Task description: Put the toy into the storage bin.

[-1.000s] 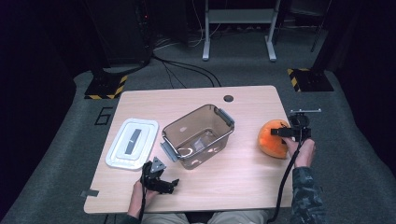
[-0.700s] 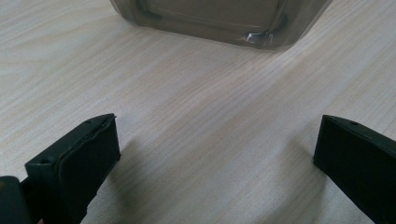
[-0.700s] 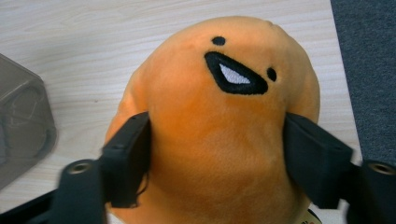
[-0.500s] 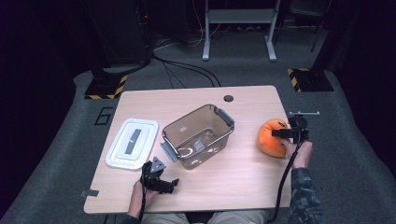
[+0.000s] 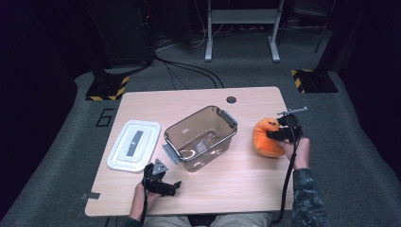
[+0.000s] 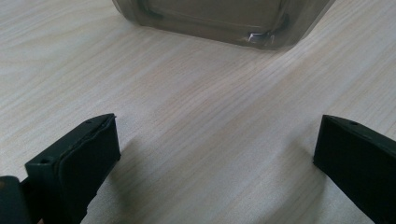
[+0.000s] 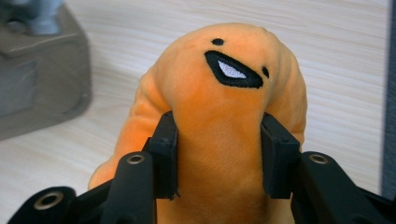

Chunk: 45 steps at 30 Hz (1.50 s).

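An orange plush toy (image 5: 265, 138) with a stitched black mouth rests at the table's right side. My right gripper (image 5: 274, 134) has just been closing and is now shut on the plush toy (image 7: 224, 116), both pads squeezing its soft body. A clear brownish bin (image 5: 201, 137) with grey handles stands in the table's middle; its corner (image 6: 261, 32) rises just ahead of my left gripper. My left gripper (image 5: 172, 187) rests near the front edge, its jaws wide open over bare wood (image 6: 215, 154), nothing between them.
A white lid (image 5: 134, 144) with a grey handle lies flat left of the bin. The wooden table (image 5: 227, 189) has a round cable hole (image 5: 231, 100) near its far edge. Dark stands and cables sit on the floor beyond.
The right gripper has closed on the plush toy and shifted it slightly left toward the bin. The left gripper has stayed where it was.
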Each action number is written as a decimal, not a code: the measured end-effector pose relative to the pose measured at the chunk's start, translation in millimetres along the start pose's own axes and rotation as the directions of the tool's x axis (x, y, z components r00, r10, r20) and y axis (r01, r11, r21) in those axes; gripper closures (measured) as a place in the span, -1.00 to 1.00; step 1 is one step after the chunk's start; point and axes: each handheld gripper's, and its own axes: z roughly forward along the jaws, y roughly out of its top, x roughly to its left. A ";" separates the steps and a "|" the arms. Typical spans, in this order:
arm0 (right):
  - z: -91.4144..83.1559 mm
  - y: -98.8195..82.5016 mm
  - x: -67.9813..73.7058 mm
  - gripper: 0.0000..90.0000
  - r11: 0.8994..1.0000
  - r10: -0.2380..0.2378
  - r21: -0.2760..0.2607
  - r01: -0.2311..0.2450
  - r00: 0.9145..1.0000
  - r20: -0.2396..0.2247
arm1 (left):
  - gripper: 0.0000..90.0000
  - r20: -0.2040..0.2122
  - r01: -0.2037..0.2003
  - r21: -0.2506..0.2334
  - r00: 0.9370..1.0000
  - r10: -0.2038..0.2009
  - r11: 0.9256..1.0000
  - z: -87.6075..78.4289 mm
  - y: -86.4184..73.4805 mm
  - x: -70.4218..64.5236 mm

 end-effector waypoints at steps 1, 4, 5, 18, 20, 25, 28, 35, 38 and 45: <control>1.0 1.0 1.6 0.22 1.000 -0.004 0.006 0.004 1.000 -0.007 | -1.00 0.000 0.000 0.000 1.000 0.000 1.000 0.0 0.0 0.0; 9.9 3.4 6.4 0.09 0.998 -0.013 0.054 0.014 1.000 -0.017 | -1.00 0.000 0.000 0.000 1.000 0.000 1.000 0.0 0.0 0.0; 13.0 3.1 7.5 0.02 0.998 -0.011 0.062 0.012 1.000 -0.008 | -1.00 -0.002 -0.005 0.001 1.000 0.005 1.000 -0.1 0.1 0.3; 16.5 1.0 9.6 -0.21 0.984 0.140 0.103 -0.144 0.989 0.046 | -1.00 -0.006 0.004 -0.009 1.000 -0.004 1.000 0.6 -0.3 0.0; 16.4 0.6 10.9 0.01 0.987 0.128 0.096 -0.132 0.991 0.043 | -1.00 -0.012 0.011 -0.010 1.000 -0.012 1.000 0.6 -0.3 0.0; 13.5 -0.5 12.0 0.29 0.992 0.111 0.050 -0.113 0.993 0.034 | -1.00 -0.012 0.013 -0.013 1.000 -0.013 1.000 0.8 -0.4 0.1; 11.3 0.7 13.1 0.32 0.996 0.086 0.032 -0.087 0.996 0.039 | -1.00 -0.013 0.013 -0.014 1.000 -0.014 1.000 0.8 -0.4 0.1; 3.5 9.5 20.6 0.33 1.000 0.021 -0.001 -0.021 0.999 0.045 | -1.00 -0.013 0.014 -0.013 1.000 -0.014 1.000 0.7 -0.4 0.2; -0.5 13.7 23.4 0.33 1.000 0.008 -0.009 -0.007 0.998 0.055 | -1.00 -0.013 0.014 -0.013 1.000 -0.014 1.000 0.7 -0.4 0.2; -10.2 20.8 24.3 0.33 0.999 -0.037 -0.035 0.039 0.998 0.058 | -1.00 -0.013 0.014 -0.013 1.000 -0.014 1.000 0.7 -0.4 0.2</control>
